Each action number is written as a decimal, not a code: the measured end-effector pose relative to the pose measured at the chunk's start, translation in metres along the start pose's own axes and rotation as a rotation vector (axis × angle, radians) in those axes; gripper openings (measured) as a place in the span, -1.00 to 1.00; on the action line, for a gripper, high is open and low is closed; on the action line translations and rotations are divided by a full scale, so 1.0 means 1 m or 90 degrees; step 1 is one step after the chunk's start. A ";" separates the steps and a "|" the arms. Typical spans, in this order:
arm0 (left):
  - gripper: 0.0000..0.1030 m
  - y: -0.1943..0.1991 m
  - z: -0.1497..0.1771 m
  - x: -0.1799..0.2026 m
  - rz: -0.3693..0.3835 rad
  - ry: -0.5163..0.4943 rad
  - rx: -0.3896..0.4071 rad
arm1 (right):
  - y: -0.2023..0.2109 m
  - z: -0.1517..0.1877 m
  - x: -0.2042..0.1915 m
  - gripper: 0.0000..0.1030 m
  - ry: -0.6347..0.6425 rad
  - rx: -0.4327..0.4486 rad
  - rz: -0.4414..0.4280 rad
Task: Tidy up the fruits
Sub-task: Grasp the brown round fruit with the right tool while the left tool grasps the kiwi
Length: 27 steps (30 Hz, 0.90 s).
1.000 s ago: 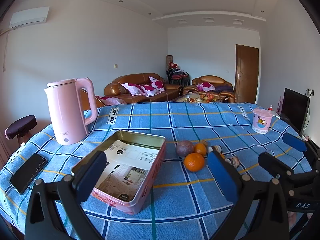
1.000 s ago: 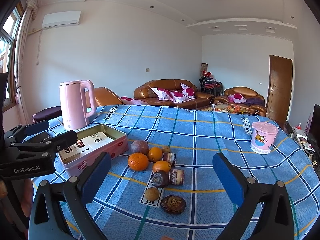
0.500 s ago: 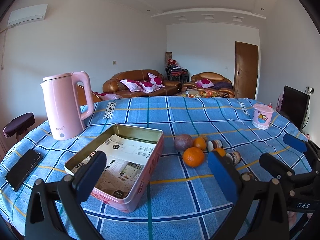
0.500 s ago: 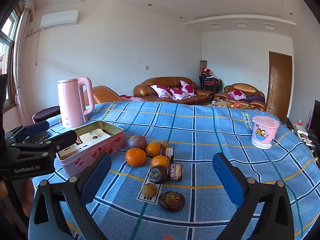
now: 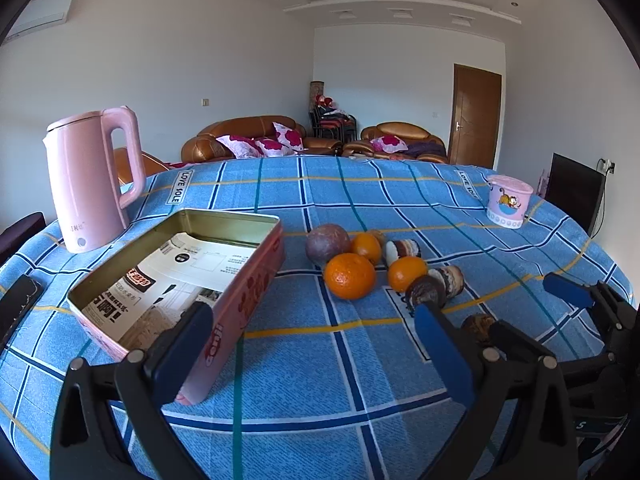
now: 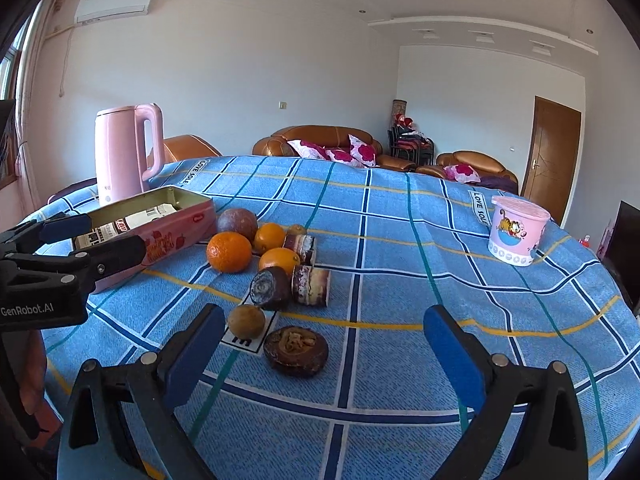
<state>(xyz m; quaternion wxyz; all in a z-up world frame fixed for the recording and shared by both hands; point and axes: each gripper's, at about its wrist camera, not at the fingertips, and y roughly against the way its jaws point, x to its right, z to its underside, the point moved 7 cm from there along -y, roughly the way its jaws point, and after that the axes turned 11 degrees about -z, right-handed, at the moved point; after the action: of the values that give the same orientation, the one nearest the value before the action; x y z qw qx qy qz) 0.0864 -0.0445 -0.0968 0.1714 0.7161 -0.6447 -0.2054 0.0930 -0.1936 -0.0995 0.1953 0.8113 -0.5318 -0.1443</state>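
Both tools hover over the blue checked tablecloth (image 6: 400,240) with their blue-padded fingers spread wide and nothing between them. The left gripper (image 5: 316,344) has the open pink tin (image 5: 240,300) just ahead of its left finger; the tin holds only printed paper (image 5: 176,276) lying flat on its bottom, no fruit. Ahead and slightly right of that gripper sits the fruit cluster: a large orange (image 5: 350,276) nearest, a purplish round fruit (image 5: 327,243) behind it, and two smaller oranges (image 5: 407,274) beside them.

From the right gripper (image 6: 324,344), the same cluster lies ahead and to the left. Closest, between the finger lines, are a small brownish round fruit (image 6: 246,322) and a dark, flat, wrinkled piece (image 6: 296,350), possibly dried fruit, though the view is too coarse to be sure. Just beyond them lie two dark roll-shaped pieces (image 6: 310,285), then the oranges, with the tin farther left.

A pink kettle (image 5: 92,180) stands upright beyond the tin. A lidded pink cartoon cup (image 6: 518,236) stands far ahead to the right, well apart from the fruit; its contents are hidden.
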 end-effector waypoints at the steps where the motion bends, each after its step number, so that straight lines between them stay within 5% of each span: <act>1: 0.99 -0.001 0.000 0.001 0.002 0.001 -0.002 | -0.003 0.002 0.001 0.79 -0.001 -0.009 -0.003; 6: 0.90 -0.004 0.001 0.006 0.016 0.000 -0.008 | -0.019 0.009 0.000 0.33 -0.014 -0.059 -0.034; 16: 0.72 -0.012 0.003 0.029 0.051 -0.041 -0.028 | -0.036 0.020 -0.005 -0.16 -0.029 -0.130 -0.098; 23: 0.36 -0.020 0.005 0.053 0.089 -0.072 -0.058 | -0.025 0.015 0.016 -0.17 -0.060 -0.090 -0.060; 27: 0.33 -0.023 0.008 0.071 0.114 -0.092 -0.080 | -0.020 0.014 0.033 -0.17 -0.085 -0.078 -0.037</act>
<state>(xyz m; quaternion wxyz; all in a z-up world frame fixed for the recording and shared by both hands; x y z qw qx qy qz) 0.1080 -0.1126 -0.1212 0.1869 0.6267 -0.7026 -0.2805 0.1157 -0.2194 -0.1220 0.2042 0.8017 -0.5098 -0.2360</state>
